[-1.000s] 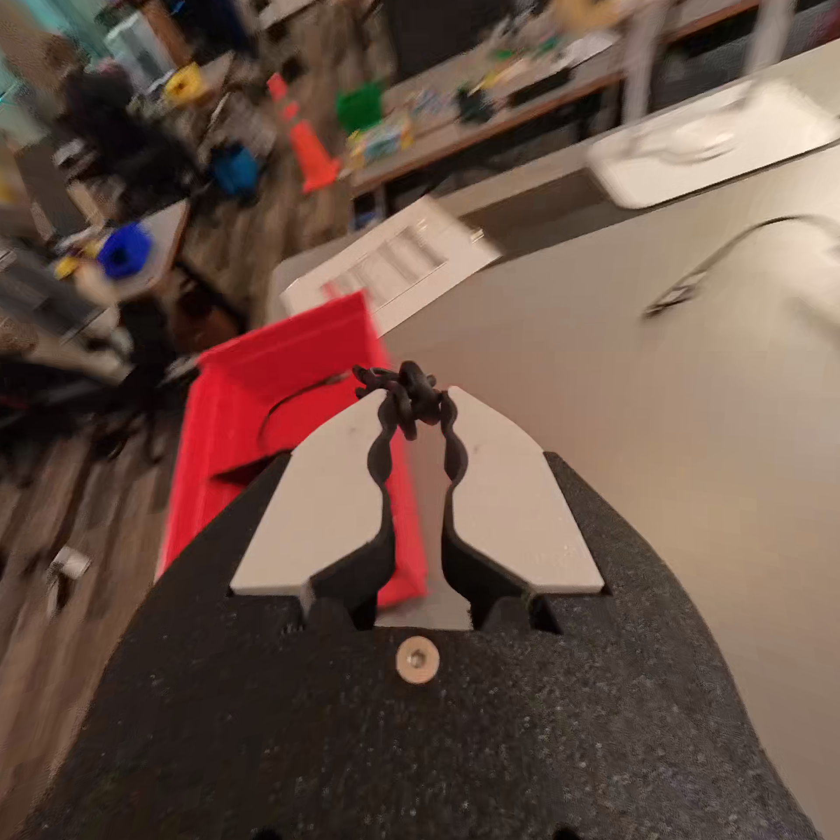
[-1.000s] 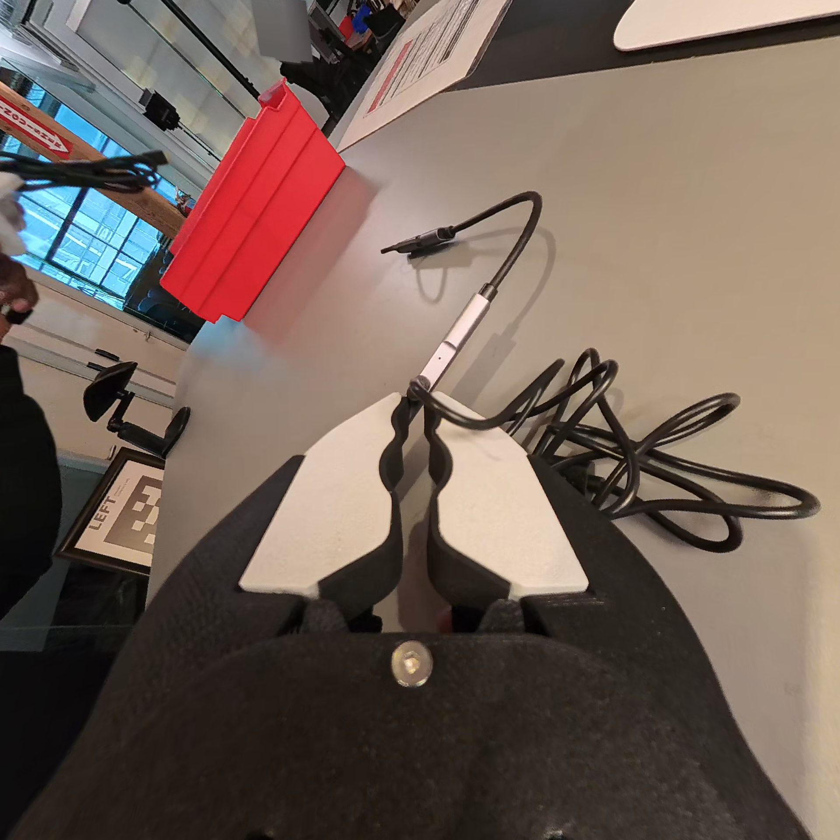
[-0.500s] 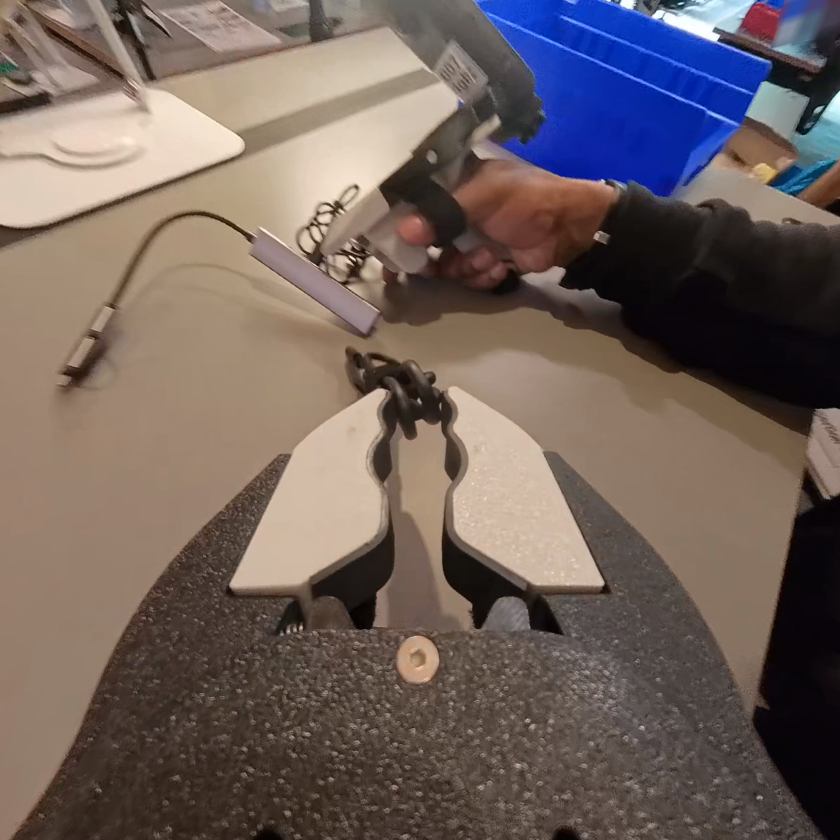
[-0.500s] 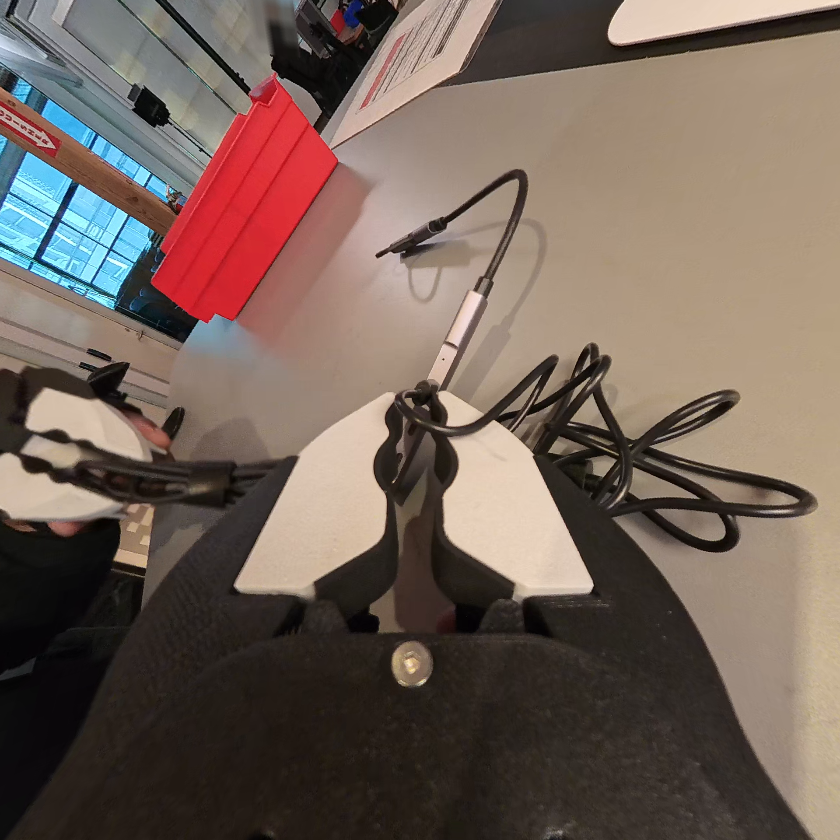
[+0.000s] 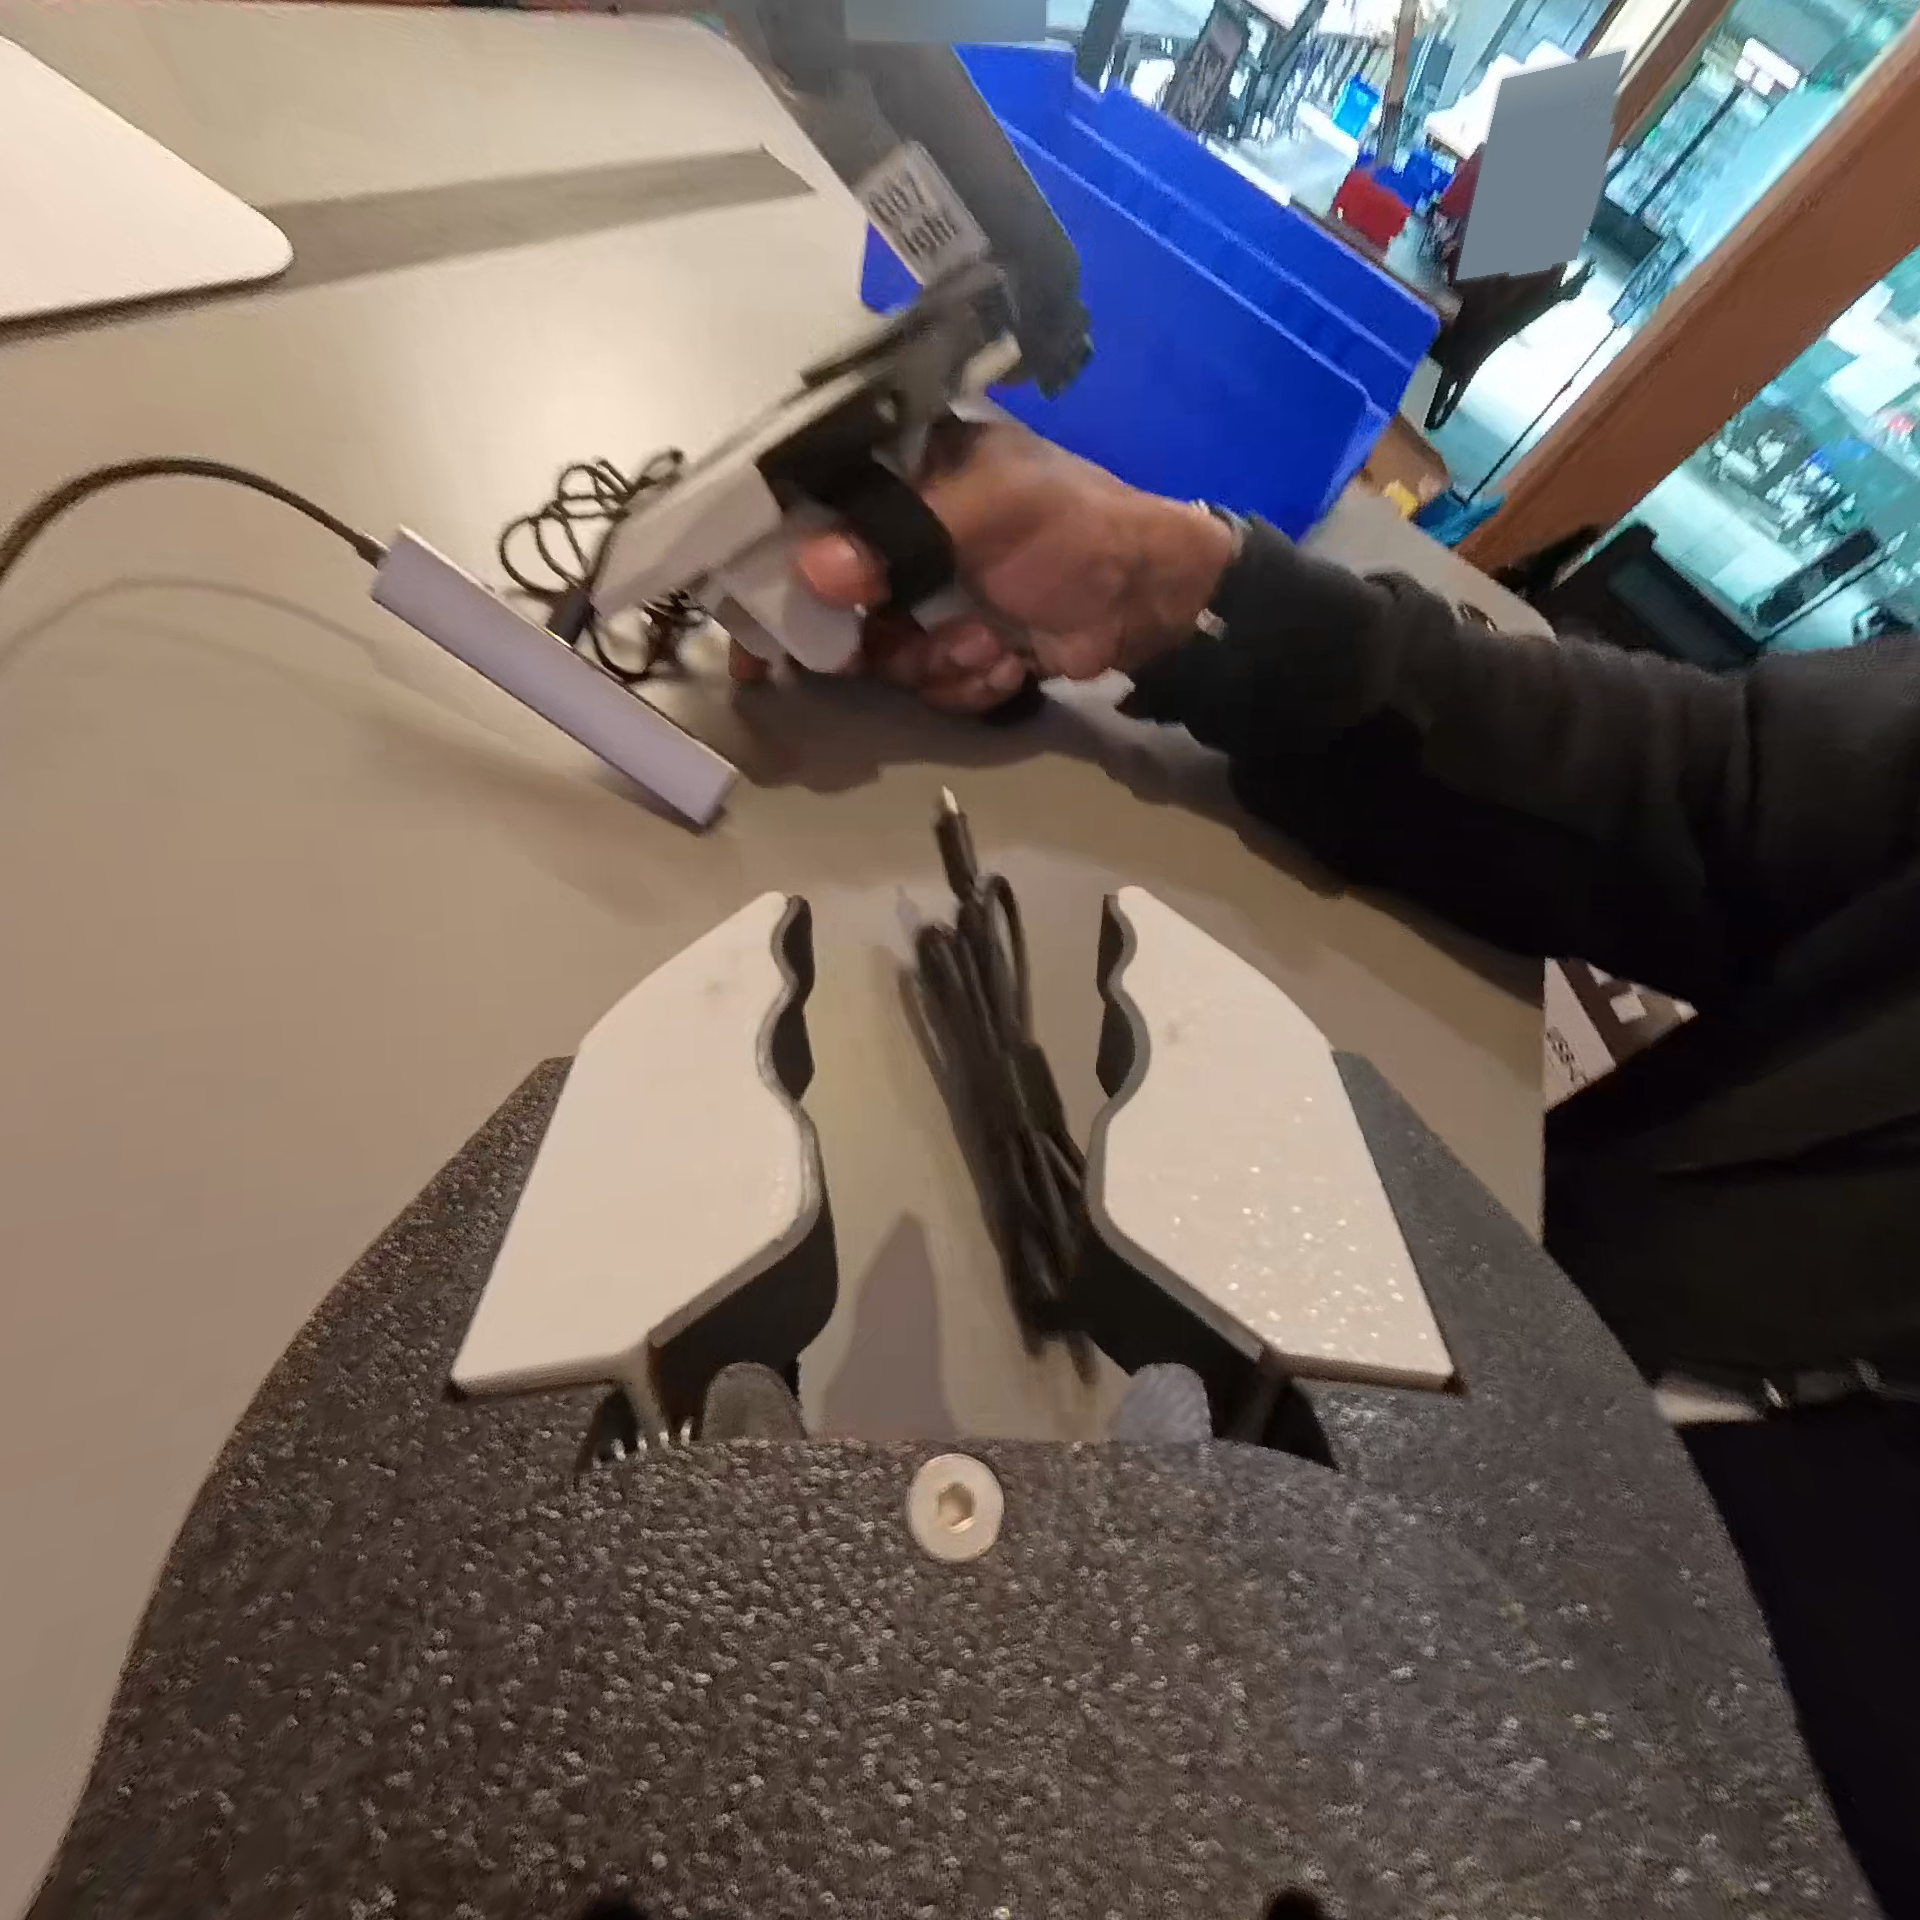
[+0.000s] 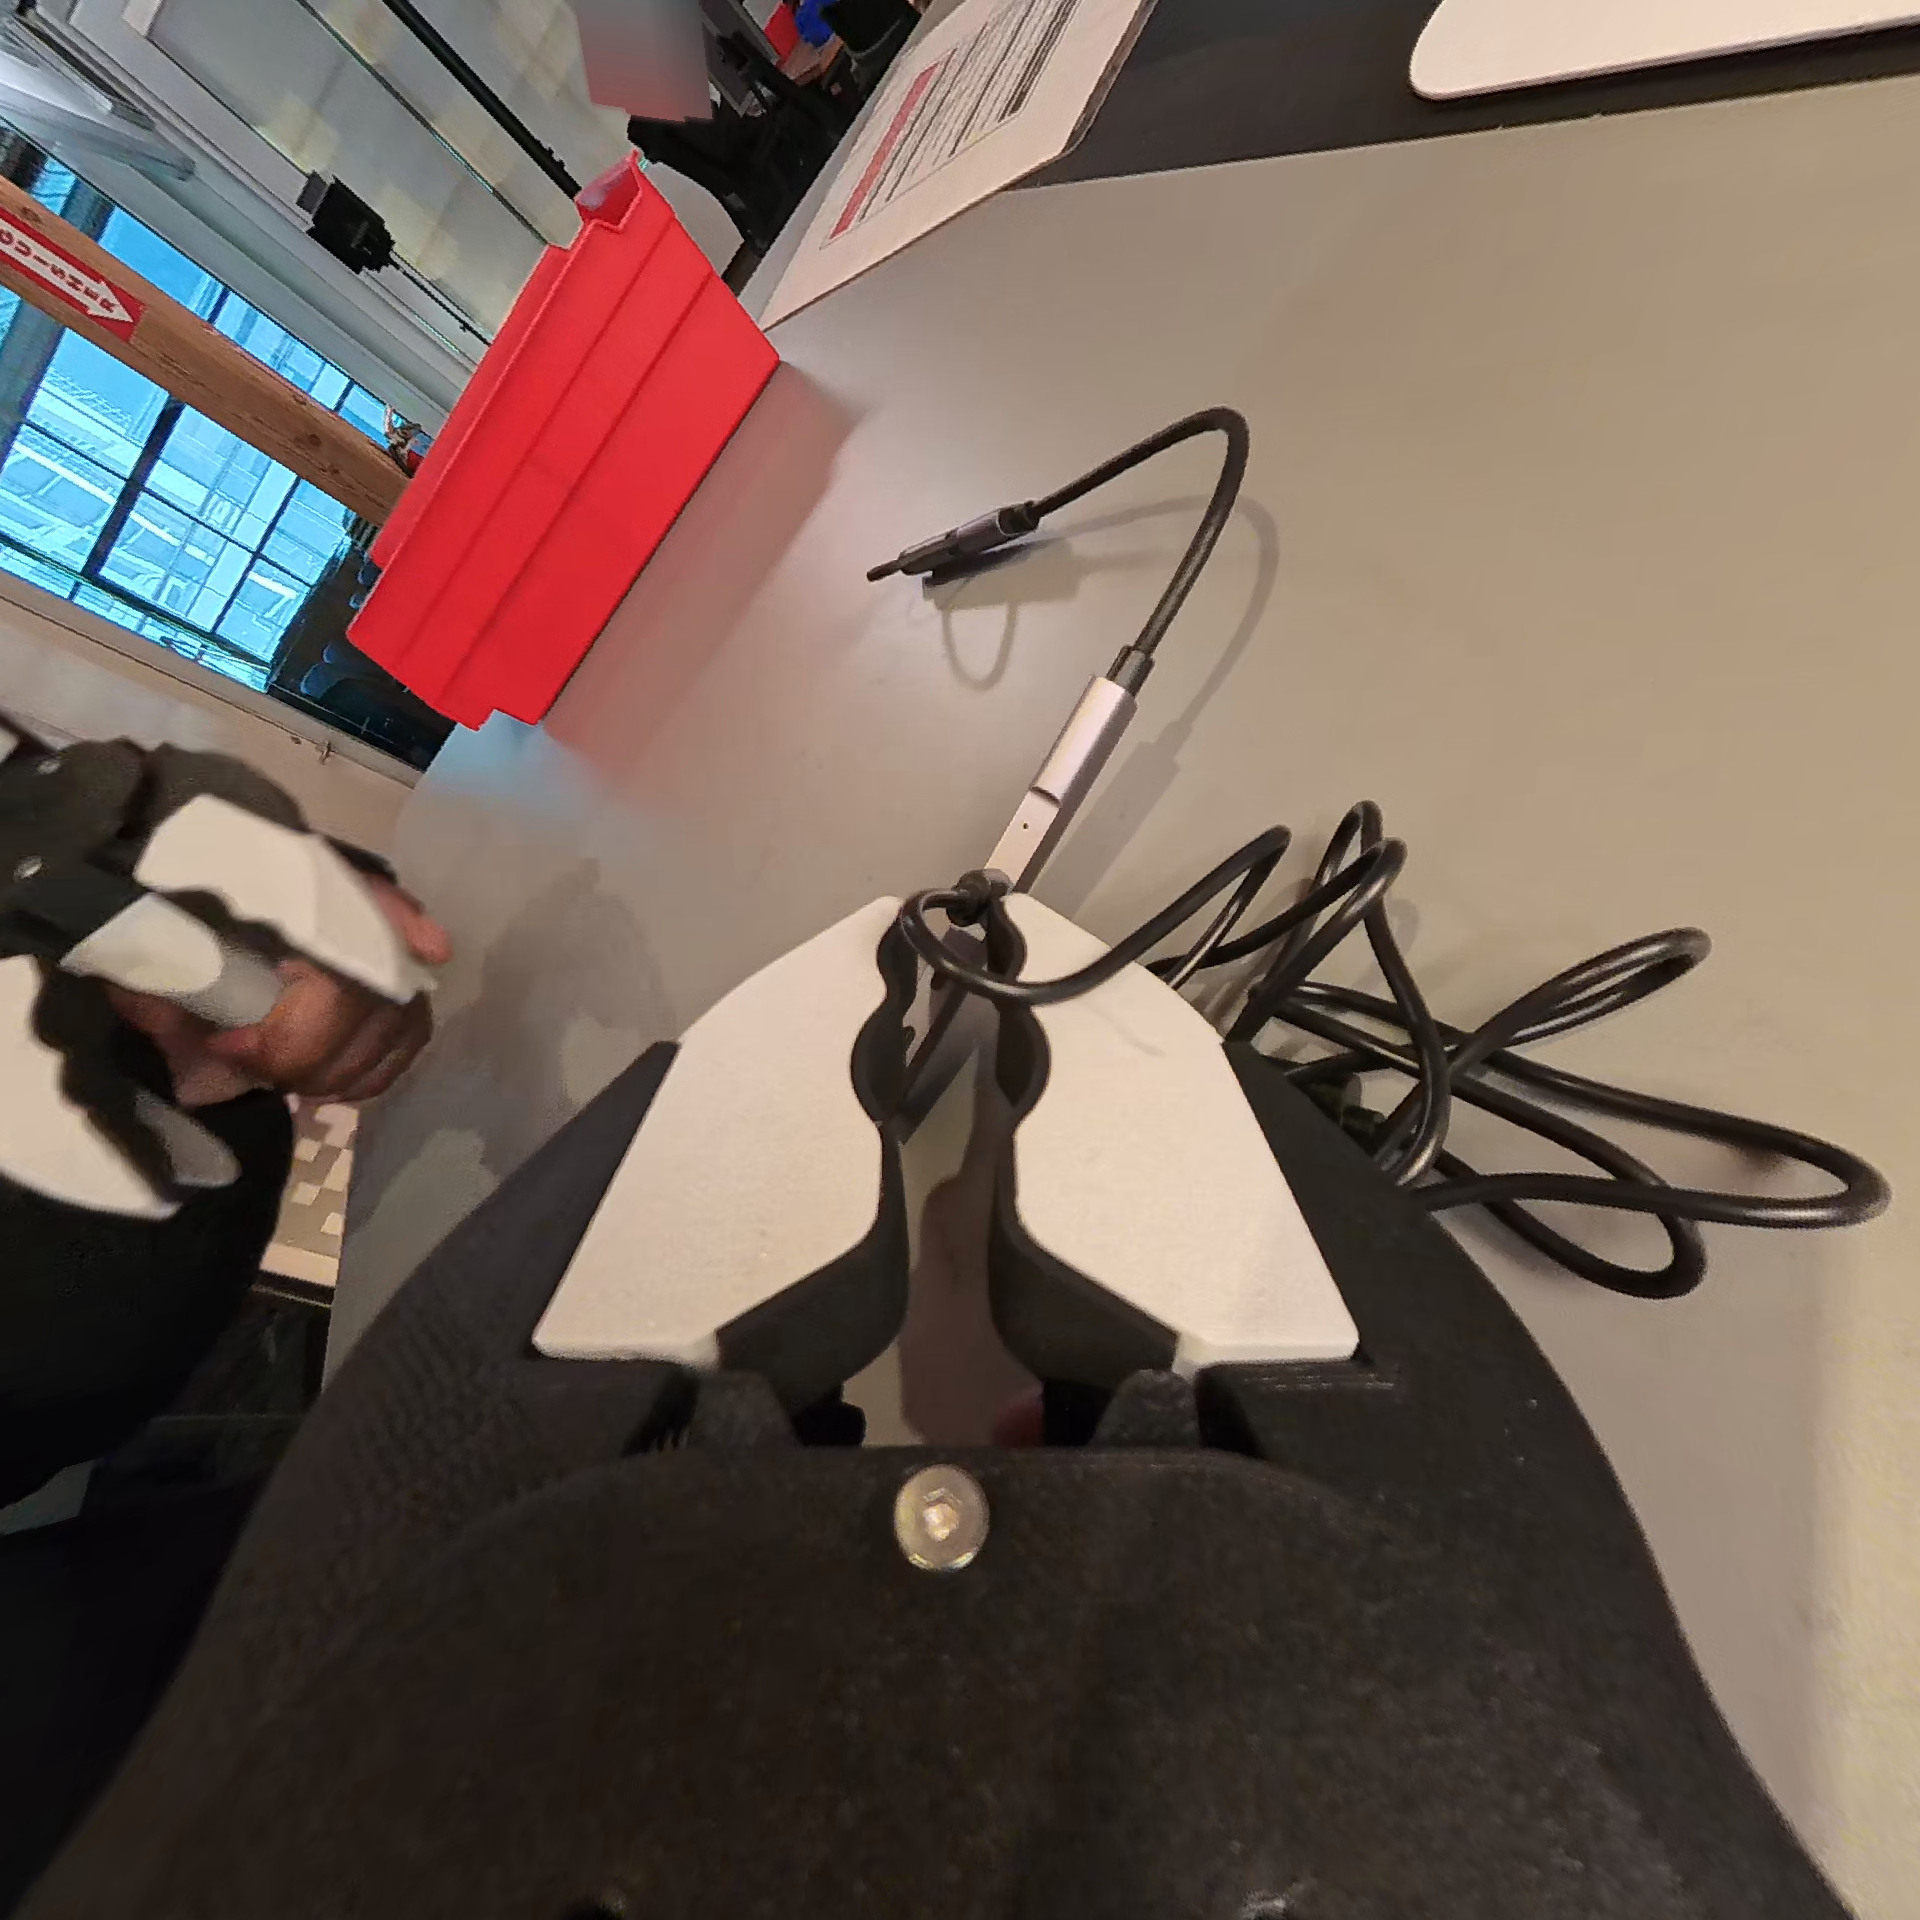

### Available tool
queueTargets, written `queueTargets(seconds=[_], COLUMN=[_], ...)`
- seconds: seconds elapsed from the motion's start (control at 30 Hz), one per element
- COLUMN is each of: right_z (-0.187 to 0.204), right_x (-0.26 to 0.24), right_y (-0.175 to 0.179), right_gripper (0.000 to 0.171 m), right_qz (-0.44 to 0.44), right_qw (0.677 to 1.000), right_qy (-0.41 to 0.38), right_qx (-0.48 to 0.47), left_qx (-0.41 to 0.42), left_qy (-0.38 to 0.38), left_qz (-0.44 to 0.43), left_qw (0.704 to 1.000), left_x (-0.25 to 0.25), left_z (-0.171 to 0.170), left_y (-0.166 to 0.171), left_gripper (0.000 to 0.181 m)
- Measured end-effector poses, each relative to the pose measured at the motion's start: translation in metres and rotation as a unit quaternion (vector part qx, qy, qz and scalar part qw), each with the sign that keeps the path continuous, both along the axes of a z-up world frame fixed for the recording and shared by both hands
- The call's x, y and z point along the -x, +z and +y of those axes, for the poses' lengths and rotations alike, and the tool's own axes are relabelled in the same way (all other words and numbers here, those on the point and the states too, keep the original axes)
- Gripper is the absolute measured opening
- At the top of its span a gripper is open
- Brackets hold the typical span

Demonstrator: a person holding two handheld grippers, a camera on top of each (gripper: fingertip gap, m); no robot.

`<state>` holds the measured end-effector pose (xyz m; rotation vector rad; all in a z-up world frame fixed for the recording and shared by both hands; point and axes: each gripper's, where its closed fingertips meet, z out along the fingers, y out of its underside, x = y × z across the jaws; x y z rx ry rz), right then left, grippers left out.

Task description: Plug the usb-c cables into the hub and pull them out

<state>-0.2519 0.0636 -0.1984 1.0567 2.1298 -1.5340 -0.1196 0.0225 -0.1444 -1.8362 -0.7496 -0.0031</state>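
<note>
My left gripper (image 5: 951, 902) is open above the grey table. A bundled black usb-c cable (image 5: 997, 1091) lies loose between its fingers, its plug (image 5: 948, 805) pointing away towards the silver hub (image 5: 551, 675). My right gripper (image 6: 966, 909) is shut on a black cable (image 6: 1039, 982) at its tips, right at the near end of the hub (image 6: 1070, 769). The rest of that cable lies in a tangled pile (image 6: 1507, 1091) to the right. The hub's own lead (image 6: 1195, 499) curves away to a free plug. The left gripper (image 6: 260, 935) also shows at the left edge of the right wrist view.
A red bin (image 6: 561, 468) stands at the table's far left edge, with a printed sheet (image 6: 966, 135) and a white pad (image 6: 1662, 31) behind it. A blue bin (image 5: 1195, 312) stands behind the right hand. A black-sleeved arm (image 5: 1507, 748) crosses the table.
My left gripper swung from the red bin towards the hub, then opened and let go of the bundled cable. My right gripper stays shut on its cable by the hub.
</note>
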Motion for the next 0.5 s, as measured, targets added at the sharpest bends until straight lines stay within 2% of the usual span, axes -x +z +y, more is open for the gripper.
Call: queueTargets(seconds=[0.1, 0.23, 0.37, 0.5], right_z=[-0.002, -0.001, 0.004, 0.006], right_x=[-0.004, -0.009, -0.011, -0.012], right_y=[0.003, 0.015, 0.032, 0.042], right_gripper=[0.011, 0.005, 0.001, 0.0], right_qz=[0.007, 0.03, 0.051, 0.052], right_qw=[1.0, 0.998, 0.994, 0.989], right_qy=[0.012, 0.026, 0.029, 0.035], right_qx=[0.006, 0.042, 0.096, 0.135], left_qx=[-0.018, -0.044, -0.103, -0.115], left_qy=[0.02, 0.022, 0.017, -0.02], left_qz=[-0.028, -0.11, -0.121, -0.136], left_qw=[0.999, 0.993, 0.987, 0.984], left_x=[0.052, 0.1, 0.117, 0.108], left_z=[0.008, 0.026, 0.033, 0.037], left_y=[-0.02, -0.051, -0.04, -0.038], left_gripper=[0.055, 0.059, 0.059, 0.062])
